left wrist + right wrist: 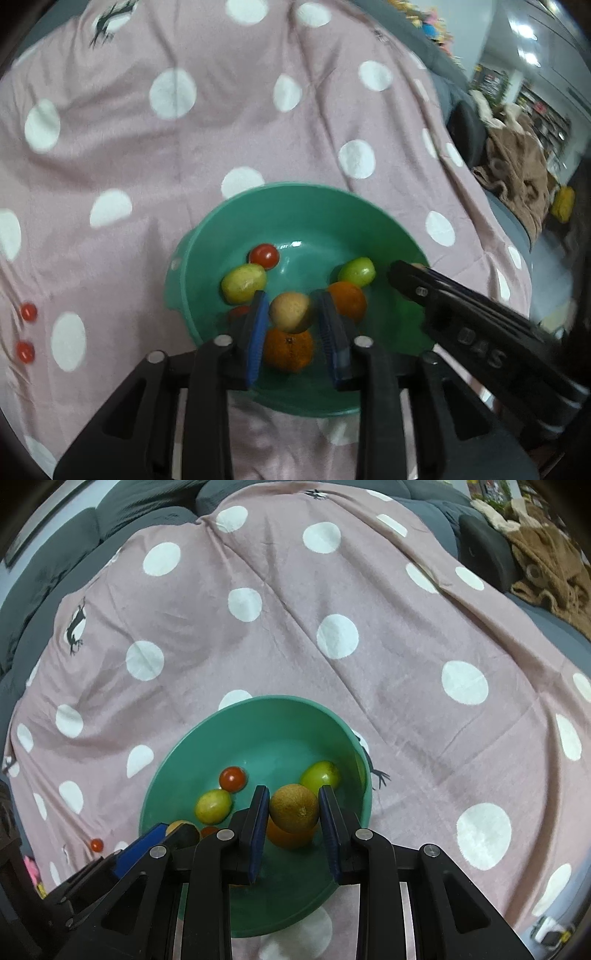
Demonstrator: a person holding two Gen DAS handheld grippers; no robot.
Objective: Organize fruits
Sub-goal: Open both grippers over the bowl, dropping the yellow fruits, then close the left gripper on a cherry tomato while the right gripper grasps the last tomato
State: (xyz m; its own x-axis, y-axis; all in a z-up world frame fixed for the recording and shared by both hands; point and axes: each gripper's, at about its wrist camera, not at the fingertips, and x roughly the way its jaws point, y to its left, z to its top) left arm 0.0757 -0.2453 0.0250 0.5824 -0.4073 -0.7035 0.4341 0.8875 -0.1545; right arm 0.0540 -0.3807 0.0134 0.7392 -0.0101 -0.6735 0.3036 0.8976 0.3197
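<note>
Fruits are gathered in a green bowl [177, 775]; right gripper [293, 808] is clamped on a brown fruit [293, 806], left gripper [290, 314] loosened around a tan fruit [290, 312] at six o'clock.

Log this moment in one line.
left gripper open around tan fruit | right gripper shut on brown fruit | both over green bowl

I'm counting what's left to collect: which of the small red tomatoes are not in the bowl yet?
The two small red tomatoes on the pink spotted blanket, left of the green bowl; the others lie inside it.
</note>
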